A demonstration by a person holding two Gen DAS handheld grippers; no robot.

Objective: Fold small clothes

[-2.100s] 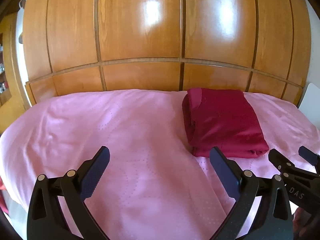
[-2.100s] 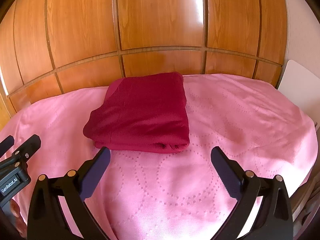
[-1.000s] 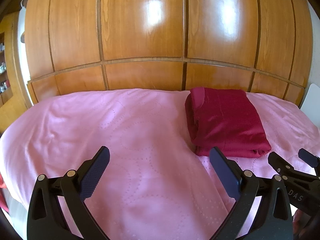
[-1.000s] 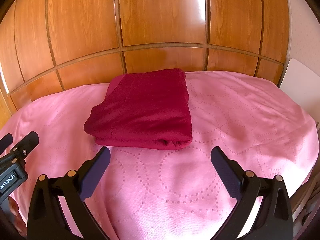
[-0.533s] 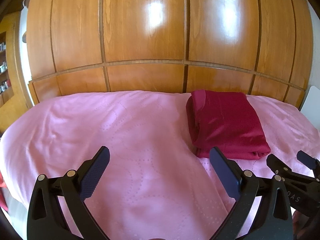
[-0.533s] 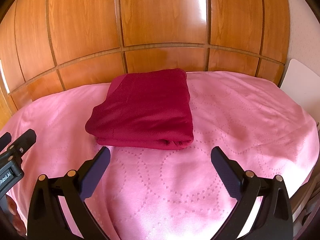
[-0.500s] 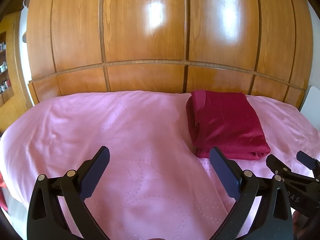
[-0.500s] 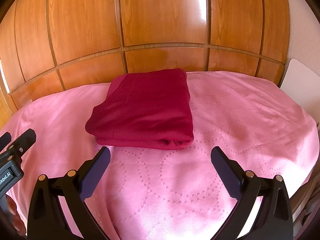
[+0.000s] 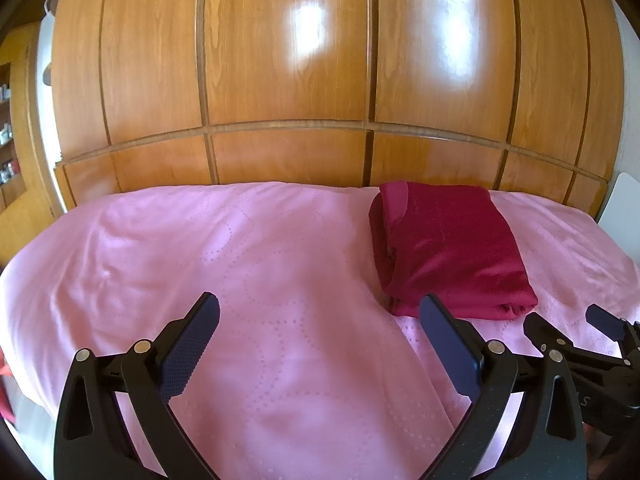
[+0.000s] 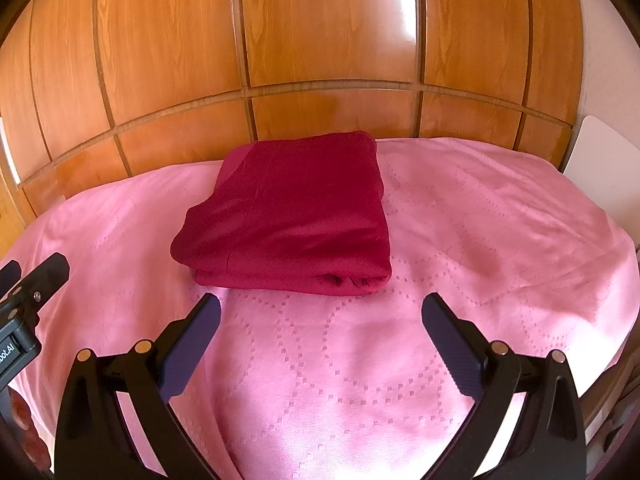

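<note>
The dark red garment [image 10: 292, 216] lies on the bed [image 10: 480, 240] as a squared, layered packet, its far edge near the wooden headboard panelling [image 10: 320, 40] and its doubled fold edge turned toward the grippers. By that look the folding of this piece is done, which would explain why neither tool touches it. The right gripper [image 10: 320, 344] hovers just short of the packet's near edge with its jaws spread wide and nothing between them; the left gripper [image 9: 320, 344] hangs beside it over bare bedspread, to the left of the garment [image 9: 448, 248], its jaws equally wide and empty. The cloth looks soft and slightly plush, with a faint sheen along its creases and a rounded bulge where the layers stack at the near right corner. The bedspread is pale pink, smooth, stitched with dotted looping lines, and gently rumpled toward the edges. The panelling is glossy and shows bright window reflections.
</note>
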